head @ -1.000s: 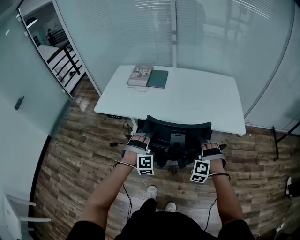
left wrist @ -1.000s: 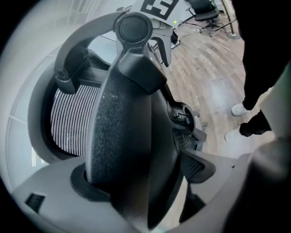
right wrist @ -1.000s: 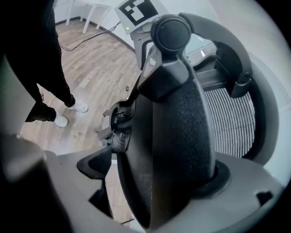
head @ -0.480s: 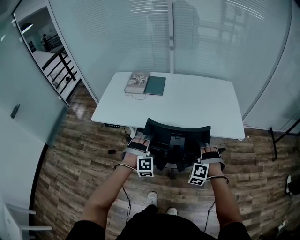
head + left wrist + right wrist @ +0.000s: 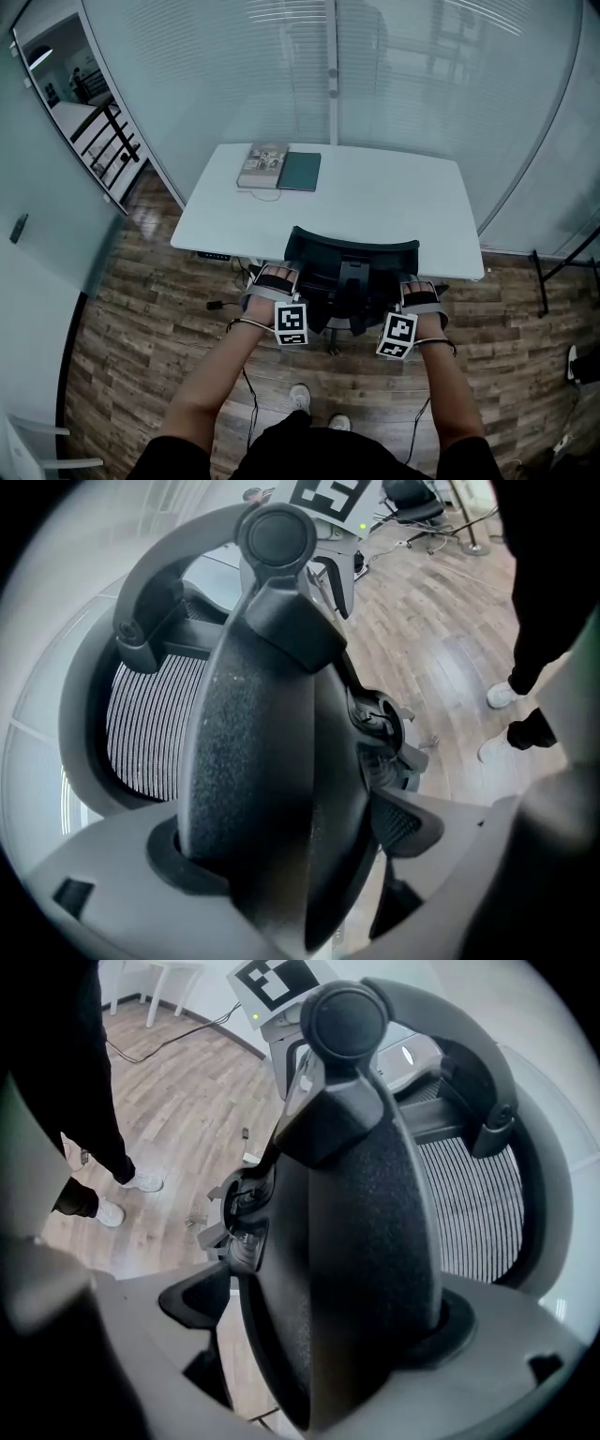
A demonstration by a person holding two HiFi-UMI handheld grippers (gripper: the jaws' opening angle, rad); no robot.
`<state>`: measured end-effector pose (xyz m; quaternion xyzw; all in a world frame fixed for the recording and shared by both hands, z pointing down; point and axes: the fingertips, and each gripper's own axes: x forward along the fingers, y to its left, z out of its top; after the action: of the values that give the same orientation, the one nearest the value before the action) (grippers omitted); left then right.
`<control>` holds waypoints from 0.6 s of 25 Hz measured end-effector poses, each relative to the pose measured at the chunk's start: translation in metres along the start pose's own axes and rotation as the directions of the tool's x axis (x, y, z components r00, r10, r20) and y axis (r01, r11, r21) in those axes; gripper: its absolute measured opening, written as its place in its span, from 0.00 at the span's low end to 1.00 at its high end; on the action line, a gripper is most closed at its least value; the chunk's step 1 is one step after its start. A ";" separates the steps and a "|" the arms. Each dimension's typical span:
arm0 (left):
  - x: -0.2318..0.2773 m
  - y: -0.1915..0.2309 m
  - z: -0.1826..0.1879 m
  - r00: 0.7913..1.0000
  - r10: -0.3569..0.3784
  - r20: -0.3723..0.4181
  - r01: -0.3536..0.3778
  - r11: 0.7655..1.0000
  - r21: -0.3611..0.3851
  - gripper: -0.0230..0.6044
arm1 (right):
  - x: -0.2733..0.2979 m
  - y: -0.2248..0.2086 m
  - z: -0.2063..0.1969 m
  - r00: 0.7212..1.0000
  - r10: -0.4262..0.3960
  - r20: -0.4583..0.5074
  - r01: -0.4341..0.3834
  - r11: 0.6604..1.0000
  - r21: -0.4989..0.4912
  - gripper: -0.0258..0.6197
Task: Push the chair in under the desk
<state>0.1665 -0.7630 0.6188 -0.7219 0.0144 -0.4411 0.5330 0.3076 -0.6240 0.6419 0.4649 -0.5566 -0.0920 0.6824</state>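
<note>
The chair (image 5: 352, 251) is seen further in than a second ago: its backrest now overlaps the front edge of the desk (image 5: 394, 202). The left gripper (image 5: 275, 279) is kept clamped on the left armrest (image 5: 272, 761) and the right gripper (image 5: 419, 290) on the right armrest (image 5: 366, 1269). Each black pad is held between the jaws.

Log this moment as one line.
left hand-held gripper: shut on chair armrest | right hand-held gripper: shut on other armrest | chair backrest: at desk near edge
</note>
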 end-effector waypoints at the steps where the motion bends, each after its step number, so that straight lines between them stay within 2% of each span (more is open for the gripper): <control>1: 0.002 0.001 0.000 1.000 -0.002 0.001 0.002 1.000 0.002 0.79 | 0.001 -0.001 -0.001 1.000 -0.002 -0.002 0.002 1.000 0.000 0.83; 15: 0.027 0.021 0.009 1.000 -0.010 0.005 0.010 1.000 0.000 0.79 | 0.024 -0.024 -0.019 1.000 -0.017 -0.008 0.018 0.999 0.028 0.83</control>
<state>0.1986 -0.7786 0.6190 -0.7232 0.0093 -0.4419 0.5307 0.3420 -0.6425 0.6418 0.4795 -0.5509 -0.0883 0.6773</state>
